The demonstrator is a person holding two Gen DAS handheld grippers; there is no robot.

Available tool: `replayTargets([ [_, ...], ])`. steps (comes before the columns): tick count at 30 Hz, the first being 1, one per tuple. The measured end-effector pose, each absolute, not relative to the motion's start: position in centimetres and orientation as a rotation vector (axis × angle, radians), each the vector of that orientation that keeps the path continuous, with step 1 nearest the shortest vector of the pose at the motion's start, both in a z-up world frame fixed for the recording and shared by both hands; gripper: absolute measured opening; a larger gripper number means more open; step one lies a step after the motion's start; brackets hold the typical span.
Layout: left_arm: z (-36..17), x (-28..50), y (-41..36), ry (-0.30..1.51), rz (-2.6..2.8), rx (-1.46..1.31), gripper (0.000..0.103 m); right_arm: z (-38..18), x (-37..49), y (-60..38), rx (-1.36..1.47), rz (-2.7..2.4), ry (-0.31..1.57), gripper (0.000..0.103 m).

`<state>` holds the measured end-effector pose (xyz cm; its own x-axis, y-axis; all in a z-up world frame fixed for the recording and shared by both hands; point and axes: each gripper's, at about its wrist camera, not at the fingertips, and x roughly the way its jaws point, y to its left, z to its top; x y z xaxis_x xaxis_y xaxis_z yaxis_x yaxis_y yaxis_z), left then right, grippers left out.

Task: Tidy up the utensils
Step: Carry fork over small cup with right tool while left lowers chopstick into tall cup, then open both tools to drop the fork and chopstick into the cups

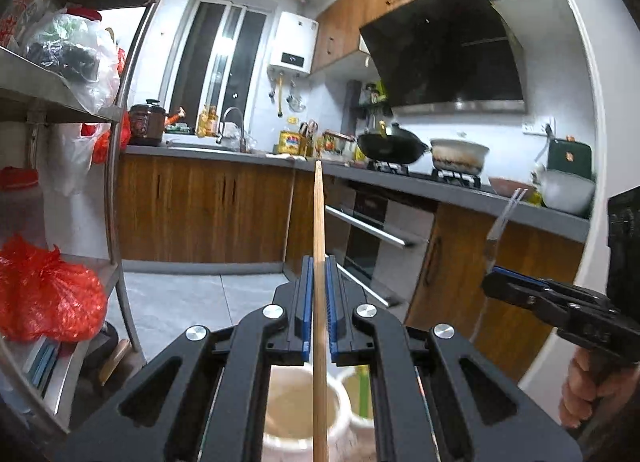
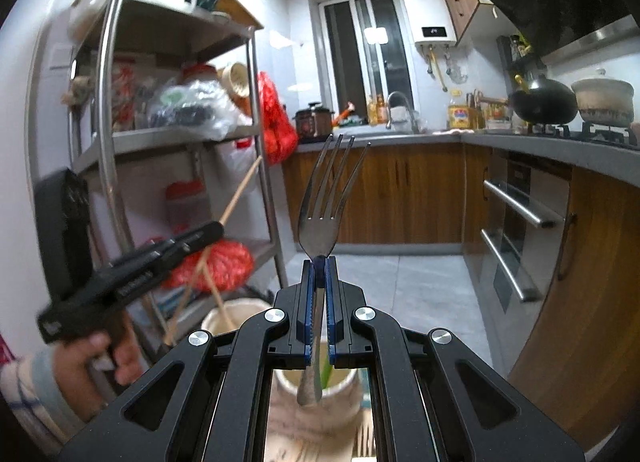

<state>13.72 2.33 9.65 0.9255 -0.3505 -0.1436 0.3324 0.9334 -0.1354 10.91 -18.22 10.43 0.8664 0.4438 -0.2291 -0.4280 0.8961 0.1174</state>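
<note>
Left wrist view: we recorded our left gripper (image 1: 319, 282) clenched on a wooden chopstick (image 1: 319, 222), held in the air above a cream jar (image 1: 298, 406).

Right wrist view: we recorded our right gripper (image 2: 319, 278) clamped on a metal fork (image 2: 324, 202), tines forward, above a pale holder (image 2: 312, 414).

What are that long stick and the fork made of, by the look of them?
The chopstick looks like wood or bamboo: pale tan, matte, no shine. The fork looks like polished metal, probably stainless steel: silvery grey with mirror-like reflections on its head and tines.
</note>
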Motion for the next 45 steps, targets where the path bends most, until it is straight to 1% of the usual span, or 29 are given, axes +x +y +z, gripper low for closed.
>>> replayTargets([
  [4,9.0,16.2,1.6,0.156,-0.299,-0.095,0.006,10.1,12.6,-17.7,0.073,0.441,0.257,0.006],
  [9,7.4,17.8,0.9,0.173,-0.254,-0.073,0.006,8.3,14.4,-17.3,0.072,0.409,0.281,0.006],
  [14,6.1,17.7,0.5,0.189,-0.253,-0.023,0.006,6.4,15.5,-17.0,0.068,0.396,0.331,0.006],
  [27,3.6,16.5,0.4,0.299,-0.286,0.039,0.006,2.0,17.7,-16.5,0.103,0.395,0.49,0.006],
  [35,3.0,16.2,0.3,0.334,-0.288,0.065,0.006,1.2,17.9,-16.1,0.096,0.378,0.523,0.007],
  [40,3.2,15.8,0.3,0.331,-0.286,0.074,0.01,1.3,18.0,-15.9,0.087,0.367,0.531,0.007],
  [42,3.5,15.5,0.2,0.328,-0.287,0.073,0.016,1.4,18.0,-15.9,0.087,0.366,0.534,0.009],
  [44,3.8,15.1,0.3,0.319,-0.285,0.067,0.02,1.4,18.0,-15.9,0.089,0.365,0.538,0.021],
  [45,3.9,14.8,0.4,0.315,-0.287,0.062,0.025,1.4,17.9,-15.9,0.092,0.367,0.537,0.025],
])
